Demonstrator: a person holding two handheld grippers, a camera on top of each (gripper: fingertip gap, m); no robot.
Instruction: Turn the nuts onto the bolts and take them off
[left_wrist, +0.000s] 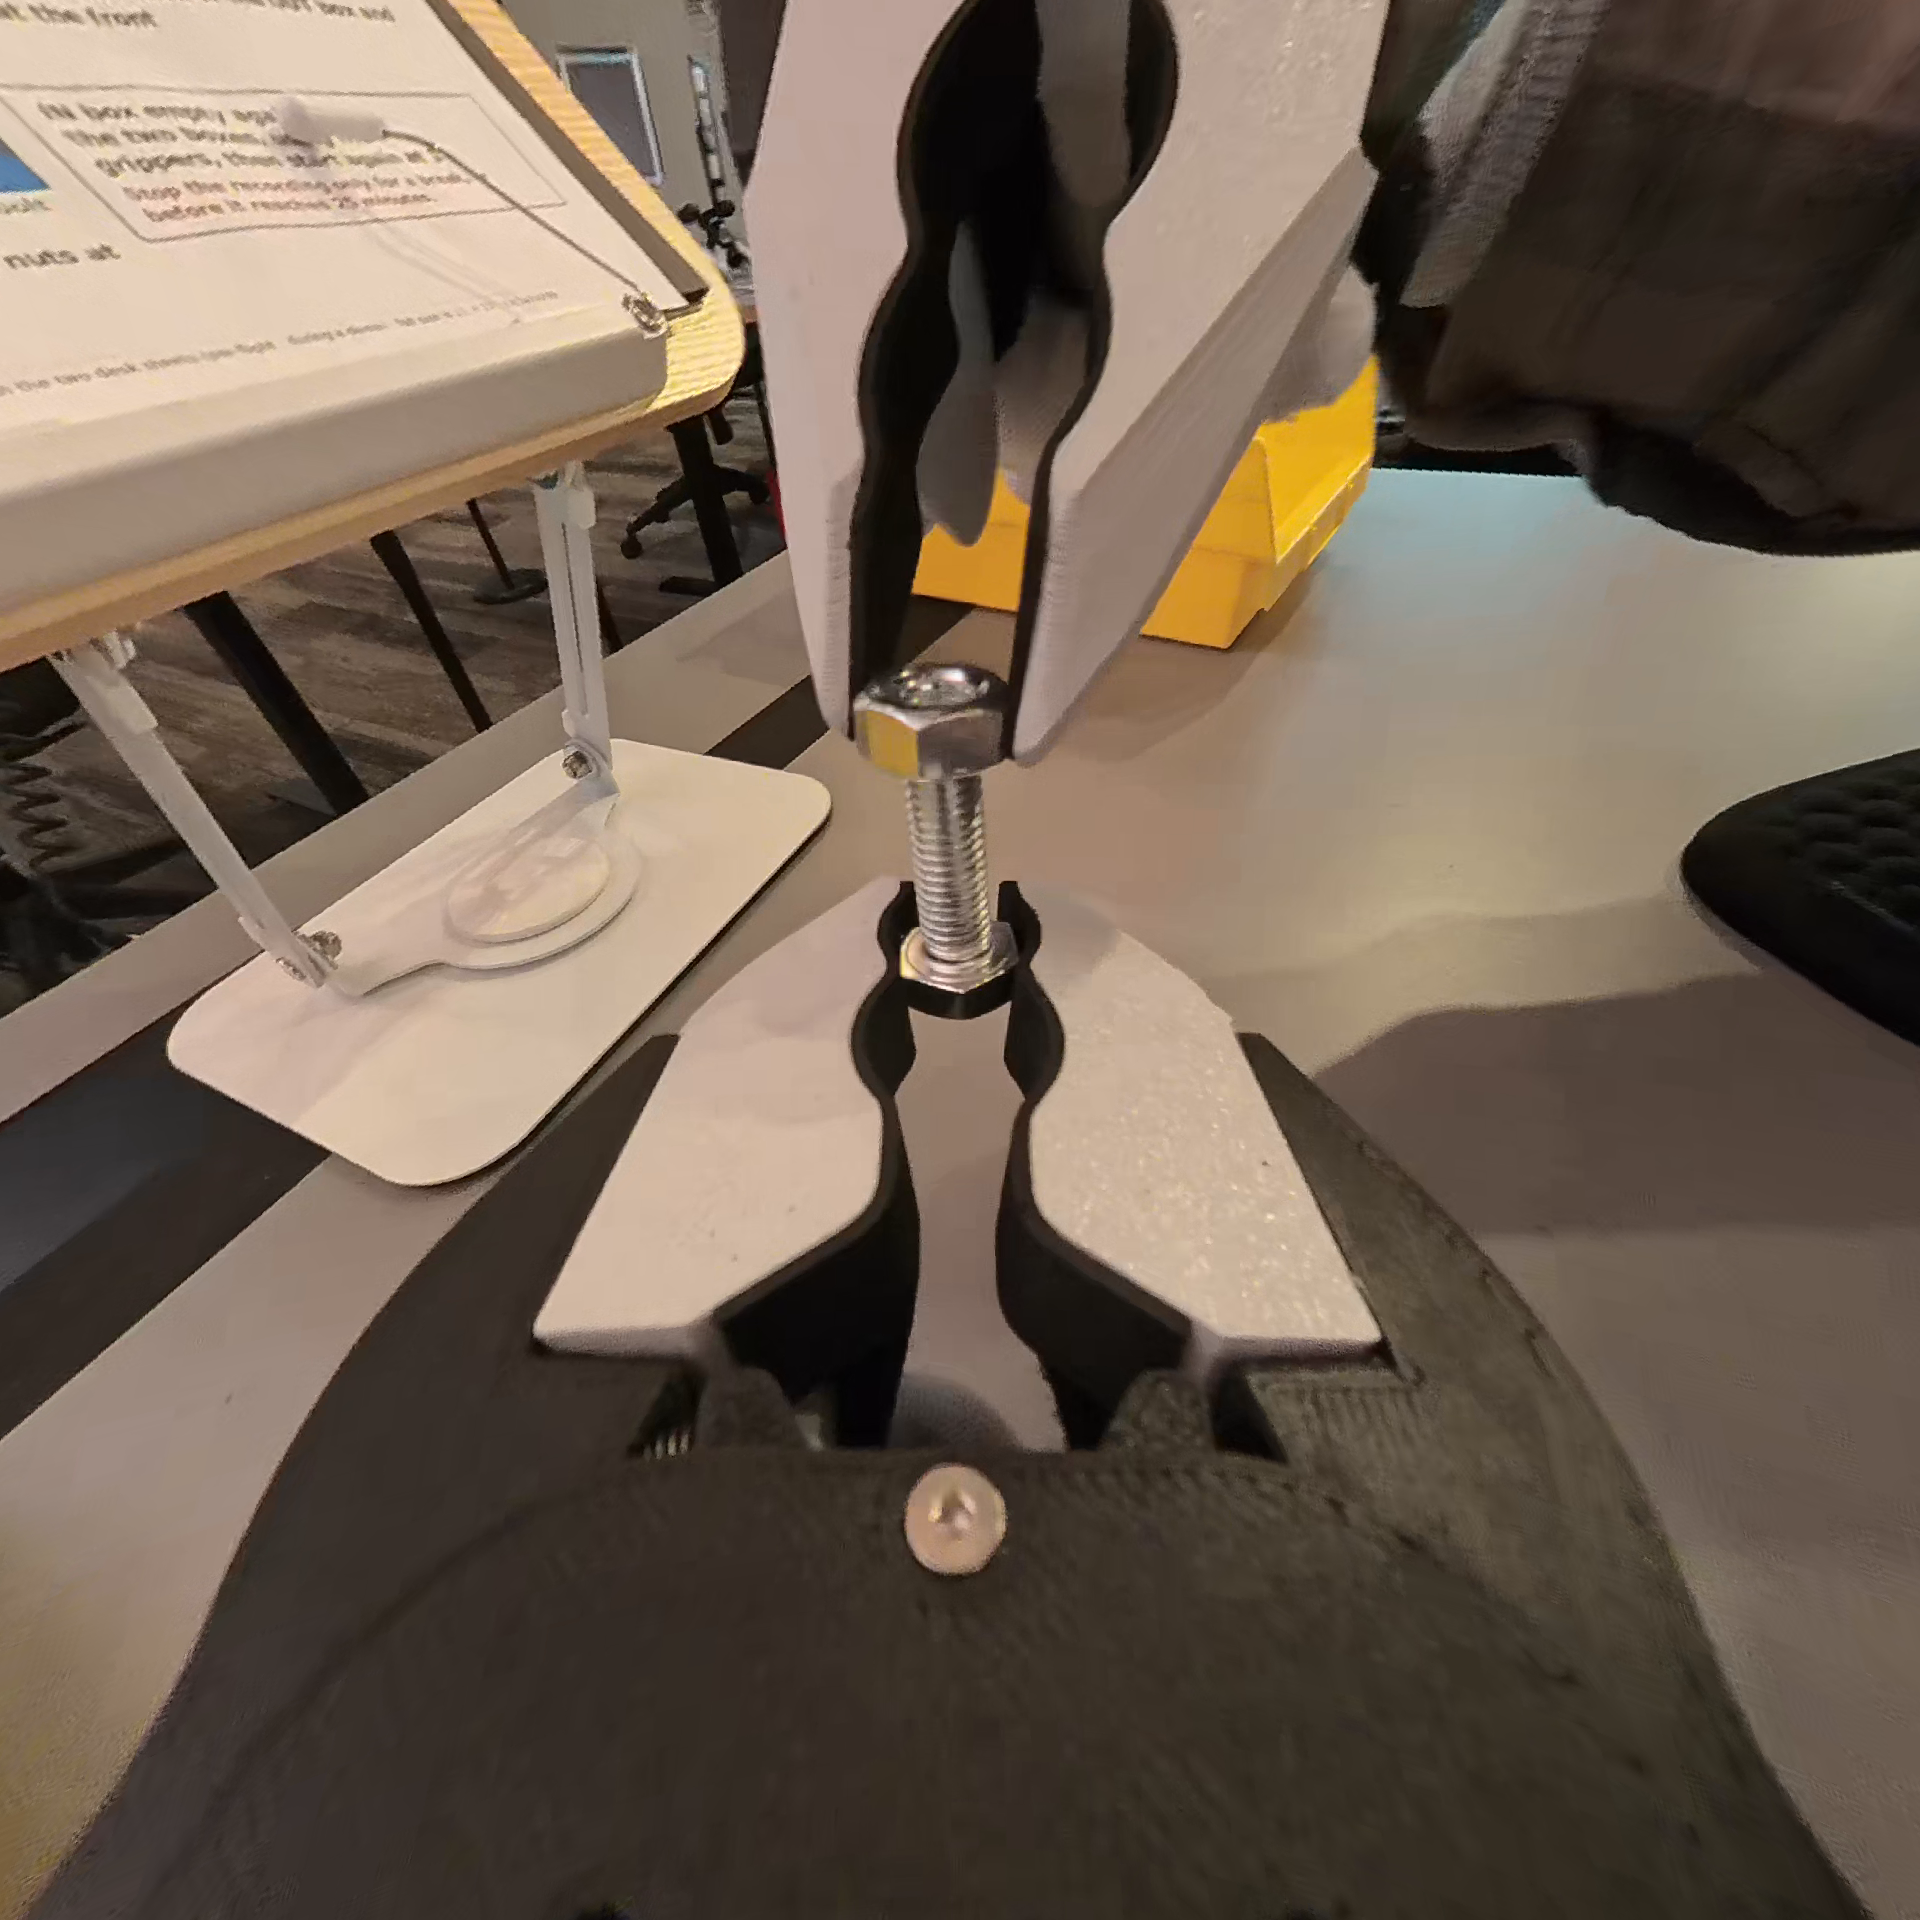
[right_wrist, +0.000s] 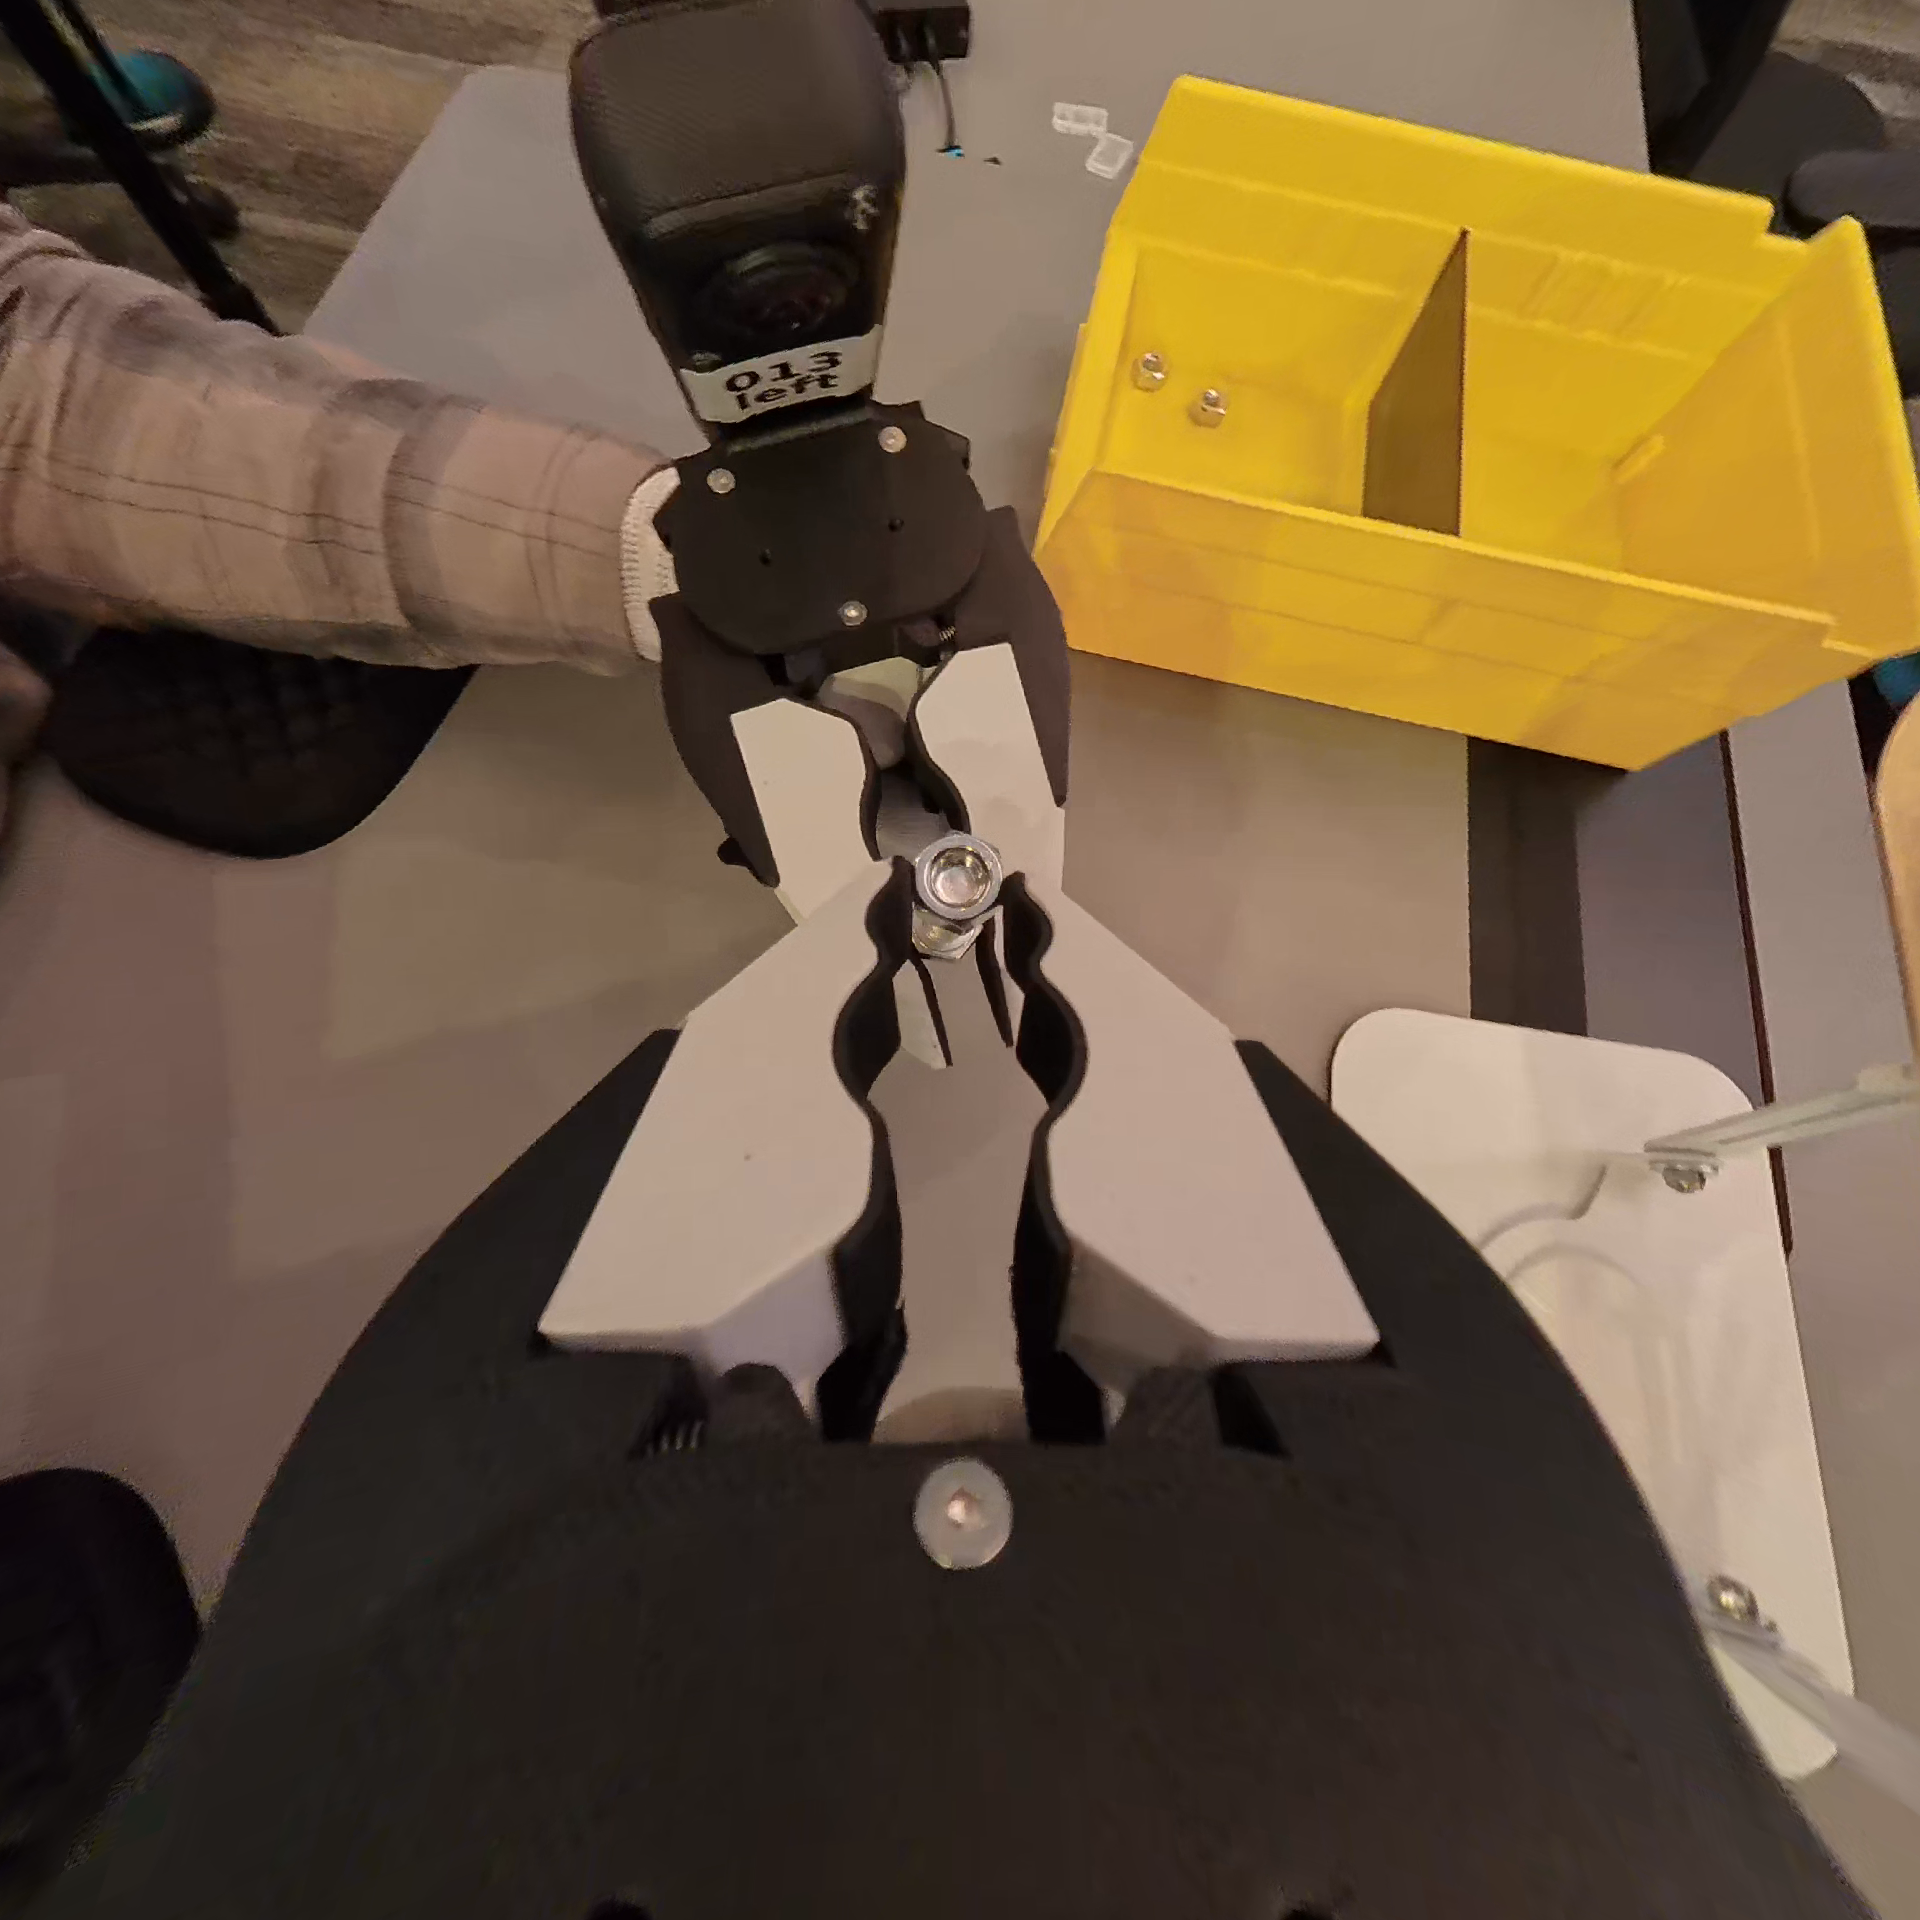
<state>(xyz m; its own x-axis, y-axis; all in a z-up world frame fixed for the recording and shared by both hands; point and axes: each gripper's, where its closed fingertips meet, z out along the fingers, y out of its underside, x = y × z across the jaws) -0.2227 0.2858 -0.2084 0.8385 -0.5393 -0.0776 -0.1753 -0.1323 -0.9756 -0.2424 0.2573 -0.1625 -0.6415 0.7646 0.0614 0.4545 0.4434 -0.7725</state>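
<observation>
1. While the bolt (left_wrist: 940, 831) is held upright above the table (left_wrist: 1455, 727), its head is pinched by the right gripper (left_wrist: 932, 717) – the nut (left_wrist: 961, 961) by the left gripper (left_wrist: 961, 977).
2. Nut is seen low on the thread, far from the head – whether going on or off can't be told.
3. Two nuts (right_wrist: 1179, 387) lie in the yellow bin (right_wrist: 1351, 582), left compartment – more prob. left.

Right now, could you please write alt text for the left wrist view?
The left tool grips a nut low on an upright bolt, while the right tool clamps the bolt's head from above. Behind stand a white stand and a yellow bin on a grey table.

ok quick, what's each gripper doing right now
Left gripper: shut on the small silver hex nut.
Right gripper: shut on the silver threaded bolt by its head.
</observation>
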